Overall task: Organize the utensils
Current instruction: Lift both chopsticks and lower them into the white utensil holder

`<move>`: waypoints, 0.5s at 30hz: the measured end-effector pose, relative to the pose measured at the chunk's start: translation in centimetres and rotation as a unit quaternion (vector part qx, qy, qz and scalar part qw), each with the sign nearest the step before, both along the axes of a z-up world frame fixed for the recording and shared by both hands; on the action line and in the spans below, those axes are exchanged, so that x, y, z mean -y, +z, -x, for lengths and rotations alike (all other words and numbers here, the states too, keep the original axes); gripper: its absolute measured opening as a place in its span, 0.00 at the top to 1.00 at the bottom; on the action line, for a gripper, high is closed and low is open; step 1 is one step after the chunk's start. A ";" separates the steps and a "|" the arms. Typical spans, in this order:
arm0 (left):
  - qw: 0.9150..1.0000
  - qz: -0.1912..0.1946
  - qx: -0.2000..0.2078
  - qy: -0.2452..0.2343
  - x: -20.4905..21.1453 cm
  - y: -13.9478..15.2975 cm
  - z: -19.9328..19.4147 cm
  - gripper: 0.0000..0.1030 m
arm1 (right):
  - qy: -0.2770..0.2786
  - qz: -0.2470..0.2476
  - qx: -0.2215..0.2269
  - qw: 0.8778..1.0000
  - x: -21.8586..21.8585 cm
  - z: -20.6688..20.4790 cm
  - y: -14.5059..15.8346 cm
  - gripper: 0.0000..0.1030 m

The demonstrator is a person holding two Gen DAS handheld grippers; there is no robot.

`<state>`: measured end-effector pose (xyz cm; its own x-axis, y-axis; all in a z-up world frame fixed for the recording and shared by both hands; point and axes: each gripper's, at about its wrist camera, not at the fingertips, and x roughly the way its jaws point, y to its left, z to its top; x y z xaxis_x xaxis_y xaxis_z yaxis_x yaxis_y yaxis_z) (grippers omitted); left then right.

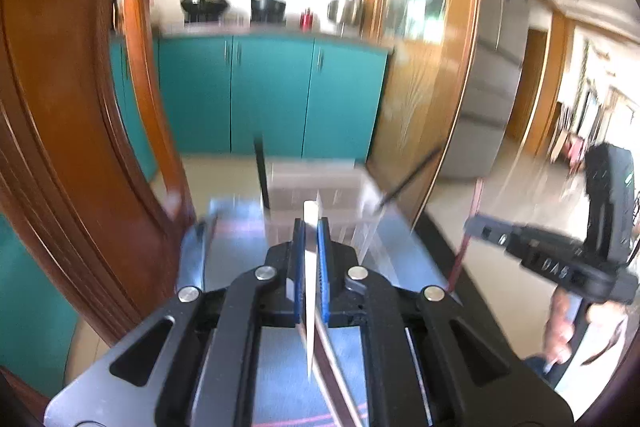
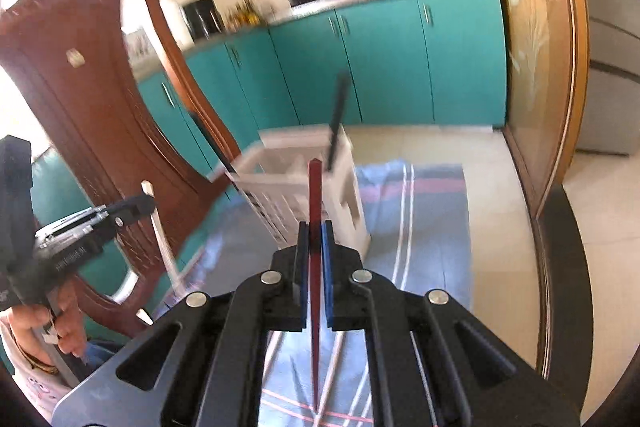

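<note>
Two grippers are up off the table, each clamped on a single chopstick. The left gripper (image 1: 311, 227) has its blue pads pressed together on a white chopstick (image 1: 309, 287), which runs lengthwise between them: one blunt end pokes out just past the fingertips, and the thin end trails back under the gripper body. The right gripper (image 2: 315, 229) is closed on a dark red chopstick (image 2: 315, 267) in the same way, with the thick end standing out ahead of the pads and the point hanging back below the body.

Ahead of both grippers, and apart from them, a white slotted utensil holder (image 2: 304, 187) stands on a blue striped cloth (image 2: 416, 219). From the right gripper it sits just left of centre; from the left gripper it is straight ahead but badly blurred. A black utensil handle (image 2: 338, 115) sticks up tilted from the holder's far right compartment, and another dark stick (image 1: 408, 183) leans out over a side of the holder; which compartment it stands in cannot be told.

Each wrist view catches the other gripper off to the side, with a person's hand (image 2: 38, 323) around its grip. A brown wooden chair back (image 2: 92, 99) stands to the left of the holder, and teal kitchen cabinets (image 1: 272, 91) lie beyond.
</note>
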<state>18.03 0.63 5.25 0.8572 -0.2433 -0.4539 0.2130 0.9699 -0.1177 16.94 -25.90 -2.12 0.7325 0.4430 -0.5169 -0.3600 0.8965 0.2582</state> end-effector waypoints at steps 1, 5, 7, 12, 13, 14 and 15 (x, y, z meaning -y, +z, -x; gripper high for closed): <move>1.000 0.007 0.018 0.001 -0.2 1.4 0.2 0.93 | 0.003 -0.010 0.010 1.000 0.0 0.3 1.0 0.93; 0.997 0.031 0.065 0.012 -1.1 5.8 -0.9 0.93 | 0.011 -0.046 0.046 0.998 -0.1 -0.3 4.7 0.93; 0.996 0.046 0.081 0.015 -1.4 7.2 -1.6 0.93 | 0.003 -0.057 0.058 0.997 0.0 -0.8 6.5 0.93; 0.992 0.073 0.103 0.030 -2.4 9.2 -4.0 0.93 | -0.029 -0.095 0.101 0.990 0.1 -2.5 9.8 0.93; 0.991 0.076 0.104 0.032 -2.6 9.3 -4.2 0.93 | -0.034 -0.103 0.105 0.989 0.1 -2.9 10.1 0.93; 0.991 0.079 0.105 0.035 -2.8 9.4 -4.7 0.93 | -0.039 -0.113 0.110 0.987 0.2 -3.6 10.4 0.93; 0.990 0.082 0.104 0.038 -3.0 9.3 -5.2 0.93 | -0.044 -0.118 0.114 0.985 0.4 -4.0 10.6 0.93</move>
<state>23.22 3.65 14.59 0.9467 -0.2304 -0.2249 0.1767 0.9557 -0.2355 20.97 -26.25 8.45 0.8587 0.4607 -0.2243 -0.3569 0.8518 0.3835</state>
